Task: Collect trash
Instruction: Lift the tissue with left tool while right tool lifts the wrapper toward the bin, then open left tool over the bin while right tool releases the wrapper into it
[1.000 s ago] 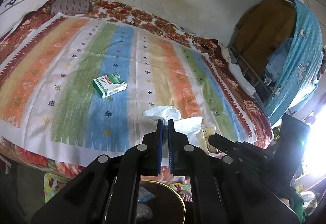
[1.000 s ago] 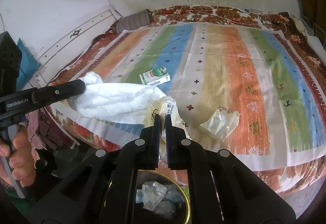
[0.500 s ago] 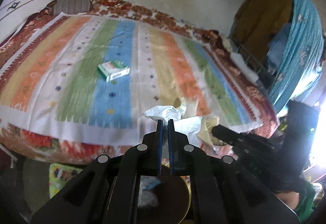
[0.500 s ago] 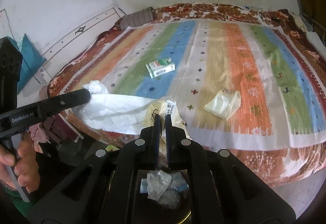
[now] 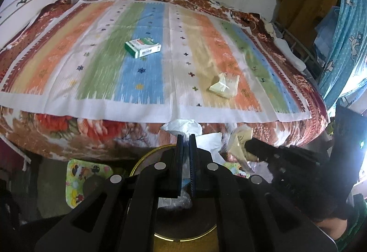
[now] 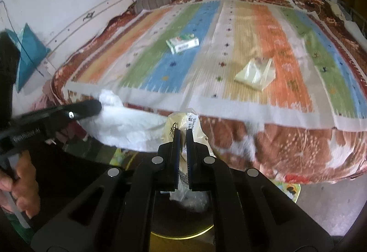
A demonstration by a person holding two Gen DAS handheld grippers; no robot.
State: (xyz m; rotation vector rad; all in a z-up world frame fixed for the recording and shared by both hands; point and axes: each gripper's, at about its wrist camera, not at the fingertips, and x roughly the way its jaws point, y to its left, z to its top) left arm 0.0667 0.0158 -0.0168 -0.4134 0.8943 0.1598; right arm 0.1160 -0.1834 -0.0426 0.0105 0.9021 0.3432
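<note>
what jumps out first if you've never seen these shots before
The bright striped bedspread fills both views, with a green and white box near its middle and a crumpled clear bag lying nearer the front edge. Up close, the left gripper is shut on white tissue and the right gripper on a yellowish wrapper, both over a gold-rimmed bin at the bedside.

The bed [image 5: 68, 64] is mostly bare cloth. A green box [image 5: 142, 47] lies near its middle and a crumpled bag [image 5: 224, 86] sits nearer the front edge, well apart, with open room between them. Below the front edge stands a gold-rimmed bin [image 6: 183, 234]. Above its mouth hang white paper [image 6: 128, 128] and a yellowish wrapper [image 6: 181, 123], crowding the way in.
</note>
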